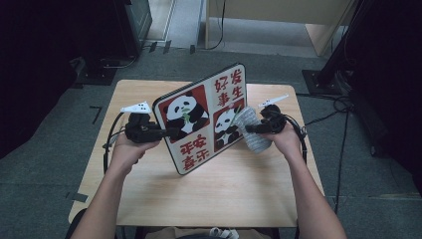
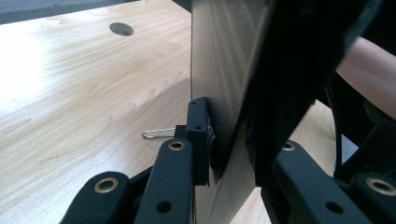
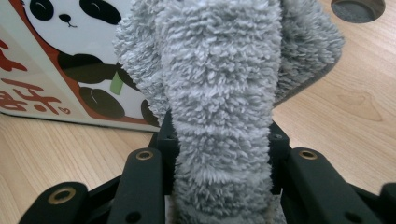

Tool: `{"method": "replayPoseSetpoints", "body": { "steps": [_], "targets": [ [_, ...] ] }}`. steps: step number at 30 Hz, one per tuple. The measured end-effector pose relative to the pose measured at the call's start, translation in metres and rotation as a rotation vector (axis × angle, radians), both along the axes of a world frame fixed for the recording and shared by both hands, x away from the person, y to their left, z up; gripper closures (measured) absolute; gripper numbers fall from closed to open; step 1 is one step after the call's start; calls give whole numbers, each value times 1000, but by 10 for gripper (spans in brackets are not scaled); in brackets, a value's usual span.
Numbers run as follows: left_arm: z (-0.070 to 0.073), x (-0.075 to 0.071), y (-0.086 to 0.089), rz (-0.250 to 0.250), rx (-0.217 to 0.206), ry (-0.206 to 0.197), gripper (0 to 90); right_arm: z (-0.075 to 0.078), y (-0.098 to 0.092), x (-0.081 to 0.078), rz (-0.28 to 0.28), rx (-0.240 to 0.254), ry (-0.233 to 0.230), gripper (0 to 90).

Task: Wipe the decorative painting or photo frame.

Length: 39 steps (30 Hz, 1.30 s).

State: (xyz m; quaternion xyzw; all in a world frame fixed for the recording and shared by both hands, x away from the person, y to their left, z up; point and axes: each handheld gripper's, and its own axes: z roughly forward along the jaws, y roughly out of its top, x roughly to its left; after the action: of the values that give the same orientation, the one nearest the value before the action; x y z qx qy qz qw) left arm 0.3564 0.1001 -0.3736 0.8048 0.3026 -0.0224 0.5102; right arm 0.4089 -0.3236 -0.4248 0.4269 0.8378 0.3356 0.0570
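On the left, the left gripper (image 1: 171,132) has its jaws clamped on the edge of the panda board (image 1: 201,117), holding it tilted up off the counter (image 1: 239,189). Over on the right, the right gripper (image 1: 249,129) pinches a fluffy grey cloth (image 1: 254,130) against the board's face. Wiping looks underway; most of the picture side appears still to cover.

High view: from above the person's side, looking forward and down on the square white-and-red panda-print board (image 1: 205,117), well back from it.
Left gripper view: pressed against that board's plain wooden back (image 2: 219,70).
Right gripper view: close, facing its printed front (image 3: 60,60).
Shared: the board.
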Motion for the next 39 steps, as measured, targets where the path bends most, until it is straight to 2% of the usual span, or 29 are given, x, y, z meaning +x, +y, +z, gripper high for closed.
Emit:
{"method": "replayPoseSetpoints", "body": {
  "steps": [4,6,10,17,22,32,39],
  "targets": [
    [0,0,0,-2,2,-7,783,-3,0,-1,2,-2,5,624],
    [0,1,1,0,-1,11,781,-5,0,-1,-2,-3,12,624],
    [0,2,1,-7,-7,17,780,-9,-1,-1,-2,-9,16,624],
    [-1,2,2,-8,-9,16,781,-19,-4,-1,-11,-6,47,623],
    [-1,2,2,-10,-11,17,778,-24,-5,0,-9,-3,52,623],
    [-1,2,2,-14,-13,19,776,-33,-3,0,3,-43,85,623],
    [-1,2,1,-13,-16,23,774,-40,-5,-1,1,-33,95,623]
  ]
}}
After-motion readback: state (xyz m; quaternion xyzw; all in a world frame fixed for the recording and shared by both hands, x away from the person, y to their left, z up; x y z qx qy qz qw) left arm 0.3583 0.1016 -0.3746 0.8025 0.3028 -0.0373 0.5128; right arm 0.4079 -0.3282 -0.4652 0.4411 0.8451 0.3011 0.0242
